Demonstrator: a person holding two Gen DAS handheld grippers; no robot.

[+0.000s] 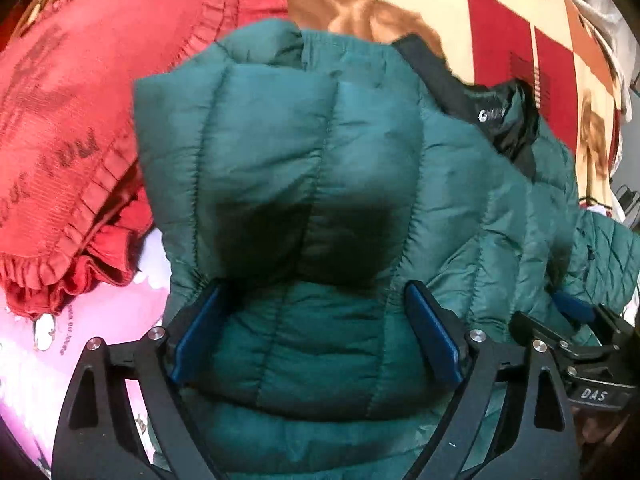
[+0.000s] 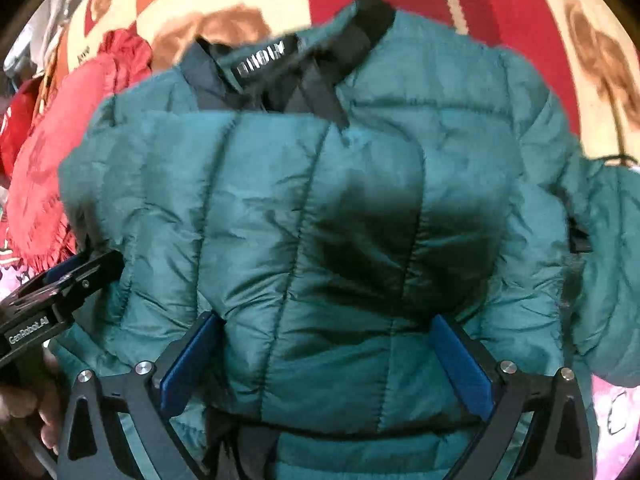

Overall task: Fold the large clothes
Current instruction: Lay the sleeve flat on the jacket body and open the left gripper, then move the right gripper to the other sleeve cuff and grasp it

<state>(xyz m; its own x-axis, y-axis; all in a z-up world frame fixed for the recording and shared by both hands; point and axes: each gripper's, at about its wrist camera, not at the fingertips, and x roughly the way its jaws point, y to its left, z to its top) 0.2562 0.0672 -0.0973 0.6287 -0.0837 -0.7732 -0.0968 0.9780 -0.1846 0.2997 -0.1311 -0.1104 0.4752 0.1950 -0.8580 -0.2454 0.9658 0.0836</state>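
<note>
A teal quilted puffer jacket (image 1: 320,168) with a black collar and label (image 1: 492,114) lies bunched on a patterned bed cover. My left gripper (image 1: 316,320) has its blue pads wide apart with a thick fold of the jacket between them. In the right wrist view the same jacket (image 2: 320,208) fills the frame, collar (image 2: 288,68) at the top. My right gripper (image 2: 328,356) also has its pads wide apart around a puffy fold. The right gripper shows at the lower right of the left wrist view (image 1: 576,312), and the left gripper at the left of the right wrist view (image 2: 68,276).
A red ruffled pillow (image 1: 72,120) lies left of the jacket, also in the right wrist view (image 2: 44,176). A red, cream and orange checked blanket (image 1: 500,12) covers the bed behind. Pink fabric (image 1: 52,360) lies at the lower left.
</note>
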